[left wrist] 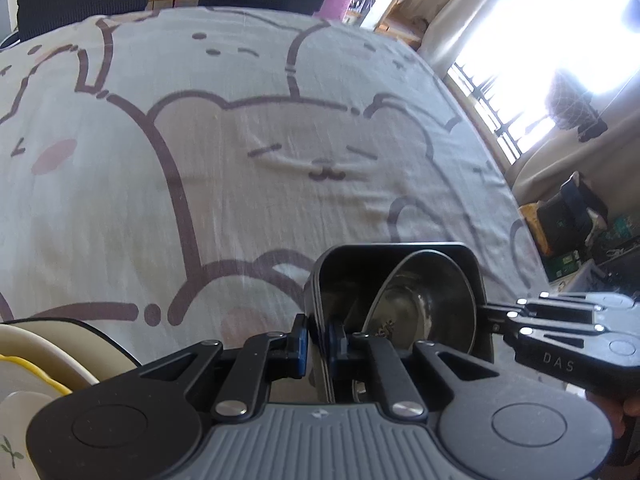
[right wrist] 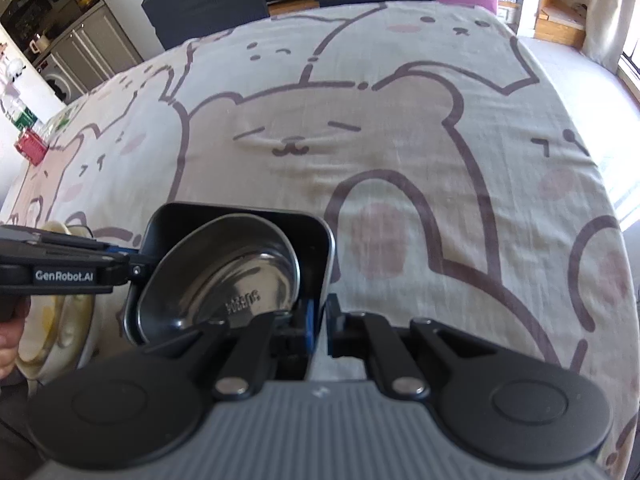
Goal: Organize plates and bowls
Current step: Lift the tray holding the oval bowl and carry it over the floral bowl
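Both grippers, left (left wrist: 318,340) and right (right wrist: 320,320), pinch opposite walls of a black tray (right wrist: 240,210) holding a steel bowl (right wrist: 224,276) between them, apparently mid-carry; next comes level, matched lowering.

The left gripper (left wrist: 318,340) and the right gripper (right wrist: 320,322) both point steeply down, each pinched tight, seemingly on a thin wall between its pads.

Each black gripper (left wrist: 316,342) has blue pads, silver rivets, ribbed grey base; sides lettered "DAS" and "GenRobot.AI".
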`<state>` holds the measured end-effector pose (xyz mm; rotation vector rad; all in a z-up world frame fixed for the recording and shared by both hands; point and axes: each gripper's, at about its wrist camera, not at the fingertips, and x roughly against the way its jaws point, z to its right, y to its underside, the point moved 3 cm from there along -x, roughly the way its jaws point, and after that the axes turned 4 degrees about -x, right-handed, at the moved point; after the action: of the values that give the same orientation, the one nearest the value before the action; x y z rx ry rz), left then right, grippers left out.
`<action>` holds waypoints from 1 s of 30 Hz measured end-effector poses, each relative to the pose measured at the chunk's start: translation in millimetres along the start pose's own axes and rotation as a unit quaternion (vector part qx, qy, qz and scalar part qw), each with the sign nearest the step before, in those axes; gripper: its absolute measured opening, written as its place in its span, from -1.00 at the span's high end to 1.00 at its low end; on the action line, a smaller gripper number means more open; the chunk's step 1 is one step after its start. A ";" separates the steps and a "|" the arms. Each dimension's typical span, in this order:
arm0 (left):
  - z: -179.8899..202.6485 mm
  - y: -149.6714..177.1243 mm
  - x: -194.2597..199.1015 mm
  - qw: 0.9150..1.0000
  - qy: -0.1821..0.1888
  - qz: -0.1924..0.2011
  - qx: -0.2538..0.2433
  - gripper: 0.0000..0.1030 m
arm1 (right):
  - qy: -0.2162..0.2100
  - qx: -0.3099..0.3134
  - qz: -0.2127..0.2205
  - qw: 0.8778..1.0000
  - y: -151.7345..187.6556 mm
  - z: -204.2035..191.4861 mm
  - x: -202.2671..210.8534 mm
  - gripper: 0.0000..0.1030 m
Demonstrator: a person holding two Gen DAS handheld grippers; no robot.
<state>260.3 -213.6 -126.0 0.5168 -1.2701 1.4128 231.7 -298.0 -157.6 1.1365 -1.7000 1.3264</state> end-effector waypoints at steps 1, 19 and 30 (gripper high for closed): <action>-0.3 -1.0 4.8 1.000 0.001 0.005 0.001 0.80 | -0.003 -0.005 0.004 1.000 0.0 -0.3 3.4 0.87; -45.8 8.6 119.7 0.995 0.004 0.093 0.035 0.79 | -0.075 -0.036 0.082 0.993 -8.6 -72.8 62.2 0.85; -95.8 38.1 168.8 0.991 -0.013 0.116 0.069 0.80 | -0.101 -0.029 0.093 0.990 -3.1 -138.3 67.6 0.85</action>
<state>208.8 -49.6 -28.1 0.4938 -1.2908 1.7034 209.6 -179.0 -62.4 1.1335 -2.0214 1.2979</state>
